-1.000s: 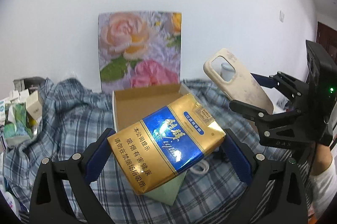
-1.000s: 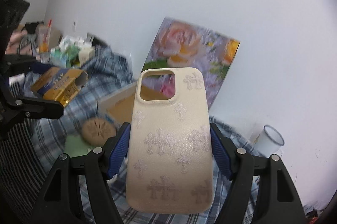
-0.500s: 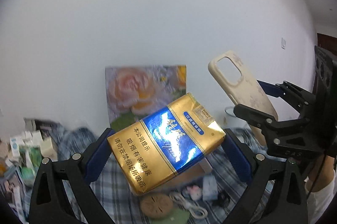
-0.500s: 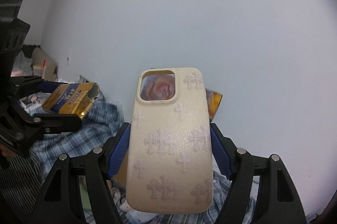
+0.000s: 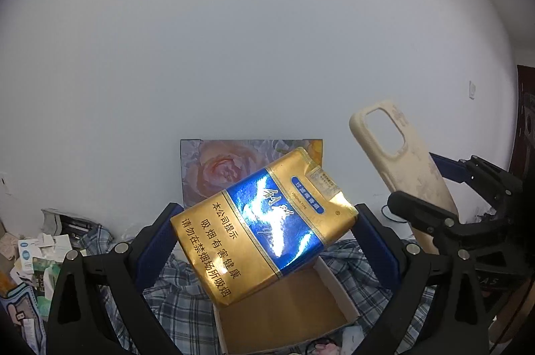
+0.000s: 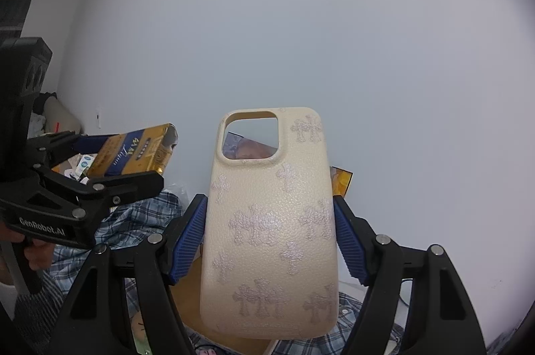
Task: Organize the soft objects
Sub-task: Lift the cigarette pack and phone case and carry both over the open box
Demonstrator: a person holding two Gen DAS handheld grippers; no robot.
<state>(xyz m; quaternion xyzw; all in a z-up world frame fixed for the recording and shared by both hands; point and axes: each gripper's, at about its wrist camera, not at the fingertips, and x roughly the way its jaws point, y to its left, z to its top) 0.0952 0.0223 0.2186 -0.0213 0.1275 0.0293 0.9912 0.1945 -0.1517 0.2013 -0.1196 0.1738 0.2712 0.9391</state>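
Observation:
My left gripper (image 5: 264, 238) is shut on a gold and blue soft cigarette pack (image 5: 264, 221), held tilted in the air above an open cardboard box (image 5: 284, 311). The pack also shows in the right wrist view (image 6: 130, 151). My right gripper (image 6: 269, 241) is shut on a cream phone case (image 6: 271, 228) with pale cross patterns, held upright. In the left wrist view the case (image 5: 401, 154) is to the right of the pack.
A blue plaid cloth (image 5: 180, 305) covers the surface under the box. A floral picture board (image 5: 214, 167) leans on the white wall behind. Small boxes and packets (image 5: 30, 258) are piled at the far left. A cable (image 5: 398, 221) lies at the right.
Both grippers have lifted and tilted upward with their objects still held. The wall fills more of each view and the box now sits low in the left wrist view.

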